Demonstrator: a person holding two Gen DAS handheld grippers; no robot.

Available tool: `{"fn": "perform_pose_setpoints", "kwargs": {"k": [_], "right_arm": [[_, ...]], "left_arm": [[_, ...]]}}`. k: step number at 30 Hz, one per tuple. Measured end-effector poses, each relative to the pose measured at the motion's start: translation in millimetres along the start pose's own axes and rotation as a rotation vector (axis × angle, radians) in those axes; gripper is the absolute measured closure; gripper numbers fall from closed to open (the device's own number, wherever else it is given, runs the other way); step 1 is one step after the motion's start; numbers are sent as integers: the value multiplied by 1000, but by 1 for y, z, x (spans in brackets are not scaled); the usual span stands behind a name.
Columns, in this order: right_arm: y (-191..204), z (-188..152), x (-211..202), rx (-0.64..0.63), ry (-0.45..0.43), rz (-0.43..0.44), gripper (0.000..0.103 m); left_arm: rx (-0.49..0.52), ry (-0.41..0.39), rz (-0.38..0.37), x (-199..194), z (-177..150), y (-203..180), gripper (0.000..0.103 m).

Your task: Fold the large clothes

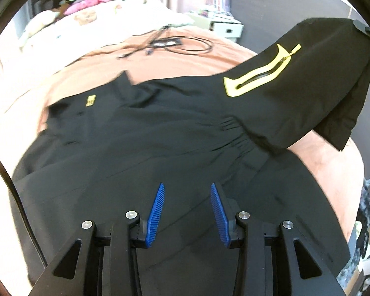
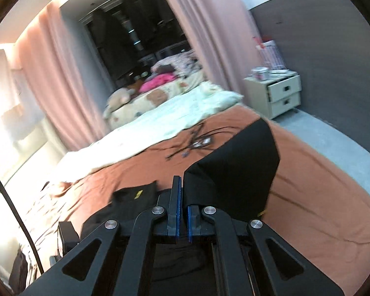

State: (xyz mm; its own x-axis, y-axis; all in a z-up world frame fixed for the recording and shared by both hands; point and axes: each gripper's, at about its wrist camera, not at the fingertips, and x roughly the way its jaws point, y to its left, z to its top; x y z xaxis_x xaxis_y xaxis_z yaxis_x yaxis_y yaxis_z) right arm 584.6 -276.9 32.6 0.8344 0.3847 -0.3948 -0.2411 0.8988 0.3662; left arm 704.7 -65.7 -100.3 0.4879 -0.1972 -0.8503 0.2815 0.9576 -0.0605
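Right hand-held gripper (image 2: 182, 197) was clamped tight on a fold of the black garment (image 1: 140, 138), blue pads pressed together with fabric rising from between them. Left hand-held gripper (image 1: 187, 197) hovered over the garment with its jaws partly apart, nothing between the blue ribbed pads. Garment lay spread on the orange bedsheet (image 1: 160, 61); one part with a yellow-trimmed zip pocket (image 1: 259, 76) was lifted off the bed at right. Small yellow label (image 1: 90, 100) near the far edge, writing too blurred to read. Tangled black cables (image 2: 197, 143) on the bed beyond. White nightstand (image 2: 276, 96) against the grey wall.
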Motion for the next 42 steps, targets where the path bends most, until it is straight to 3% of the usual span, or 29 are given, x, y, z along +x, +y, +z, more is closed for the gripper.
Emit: {"fn": "perform_pose_setpoints", "kwargs": {"k": [10, 13, 20, 23, 24, 26, 27, 28, 31, 34, 42], "right_arm": [[46, -30, 48, 14, 121, 163, 102], [53, -41, 58, 13, 164, 175, 102], [83, -76, 126, 35, 324, 157, 102], [92, -92, 150, 70, 431, 157, 98], [92, -96, 156, 84, 465, 156, 94], [95, -105, 151, 116, 498, 182, 67], [94, -108, 148, 130, 502, 193, 44], [92, -110, 143, 141, 503, 200, 33], [80, -112, 133, 179, 535, 236, 33], [52, -111, 112, 186, 513, 247, 33], [-44, -83, 70, 264, 379, 44, 33]], "left_arm": [[-139, 4, 124, -84, -47, 94, 61], [-170, 11, 166, -107, -67, 119, 61], [-203, 41, 249, -147, -110, 163, 61], [-232, 53, 267, -157, -124, 176, 61], [-241, 57, 272, -160, -129, 180, 61], [-254, 62, 277, -166, -137, 185, 61], [-257, 65, 279, -168, -141, 186, 61], [-260, 66, 280, -170, -144, 186, 61], [-267, 64, 269, -172, -151, 185, 61], [-271, 61, 253, -173, -157, 184, 61], [-292, 82, 214, -151, -166, 182, 61]]}}
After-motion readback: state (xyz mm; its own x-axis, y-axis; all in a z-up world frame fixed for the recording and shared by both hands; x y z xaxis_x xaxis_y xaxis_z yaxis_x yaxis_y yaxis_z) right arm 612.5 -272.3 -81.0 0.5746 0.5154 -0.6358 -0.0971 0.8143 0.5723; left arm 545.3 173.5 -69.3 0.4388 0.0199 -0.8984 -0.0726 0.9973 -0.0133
